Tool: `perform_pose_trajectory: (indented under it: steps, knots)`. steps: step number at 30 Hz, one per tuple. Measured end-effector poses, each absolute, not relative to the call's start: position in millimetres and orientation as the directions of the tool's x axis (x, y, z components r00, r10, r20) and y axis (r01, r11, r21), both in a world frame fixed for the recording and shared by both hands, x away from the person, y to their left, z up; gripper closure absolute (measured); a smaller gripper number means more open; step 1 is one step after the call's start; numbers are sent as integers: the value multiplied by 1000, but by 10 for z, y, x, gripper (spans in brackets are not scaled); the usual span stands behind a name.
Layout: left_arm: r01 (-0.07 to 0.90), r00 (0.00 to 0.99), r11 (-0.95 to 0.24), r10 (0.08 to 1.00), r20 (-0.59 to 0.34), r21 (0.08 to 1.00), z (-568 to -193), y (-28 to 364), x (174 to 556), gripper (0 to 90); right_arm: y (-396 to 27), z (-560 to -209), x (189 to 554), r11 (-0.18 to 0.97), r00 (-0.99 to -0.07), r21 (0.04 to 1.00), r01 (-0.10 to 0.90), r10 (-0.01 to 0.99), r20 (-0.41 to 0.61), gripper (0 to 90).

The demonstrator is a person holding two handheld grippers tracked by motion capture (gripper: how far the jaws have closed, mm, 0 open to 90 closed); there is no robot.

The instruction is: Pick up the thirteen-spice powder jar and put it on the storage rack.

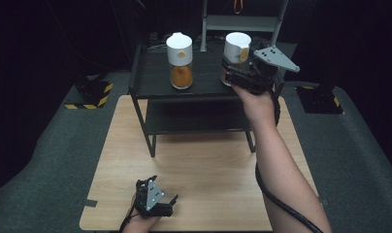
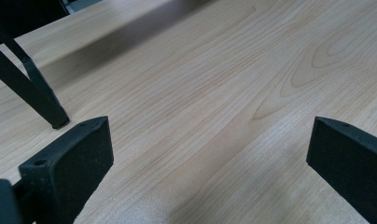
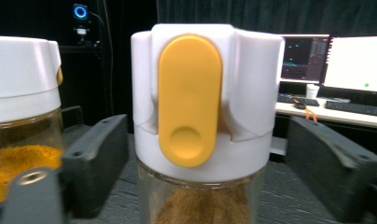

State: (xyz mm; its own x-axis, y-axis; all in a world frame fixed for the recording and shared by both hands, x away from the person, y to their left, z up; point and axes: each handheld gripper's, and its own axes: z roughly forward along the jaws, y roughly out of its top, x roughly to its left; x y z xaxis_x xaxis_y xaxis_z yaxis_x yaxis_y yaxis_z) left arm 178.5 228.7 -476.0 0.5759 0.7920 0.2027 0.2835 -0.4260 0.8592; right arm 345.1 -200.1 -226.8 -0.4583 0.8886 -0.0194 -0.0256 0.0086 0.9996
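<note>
Two clear spice jars with white lids stand on the top of a black two-tier rack (image 1: 150,77). The left jar (image 1: 179,53) (image 3: 18,93) holds orange powder. The right jar (image 1: 236,46) (image 3: 200,93) has a yellow flip tab and brown powder. My right gripper (image 1: 228,73) (image 3: 205,128) is at the right jar, its jaws on either side of it with a gap on each side, so it is open. My left gripper (image 1: 172,204) (image 2: 210,140) rests low over the wooden table (image 1: 204,165) near its front edge, open with nothing between its jaws.
A rack leg (image 2: 42,100) stands on the table ahead of the left gripper. A grey metal frame (image 1: 242,22) rises behind the rack. Black-and-yellow striped bases (image 1: 89,94) sit on the floor at the sides. Monitors (image 3: 354,65) glow on a desk beyond.
</note>
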Motion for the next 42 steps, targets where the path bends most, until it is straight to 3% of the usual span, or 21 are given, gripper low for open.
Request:
perform_pose_trajectory:
  steps: [2, 21, 42]
  knots:
    - [282, 576, -429, 791, 206, 858, -4760, 2282, 1784, 6, -2017, -2255, 3453, 6, -468, 1000, -19, 883, -15, 0]
    - [282, 573, -431, 792, 210, 857, -4761, 2272, 1779, 6, -2029, -2268, 3318, 38, -463, 999, -32, 885, -48, 0]
    - [284, 570, -437, 793, 217, 853, -4757, 2251, 1776, 6, -2259, -2424, 2921, 47, -485, 997, -67, 871, -74, 0]
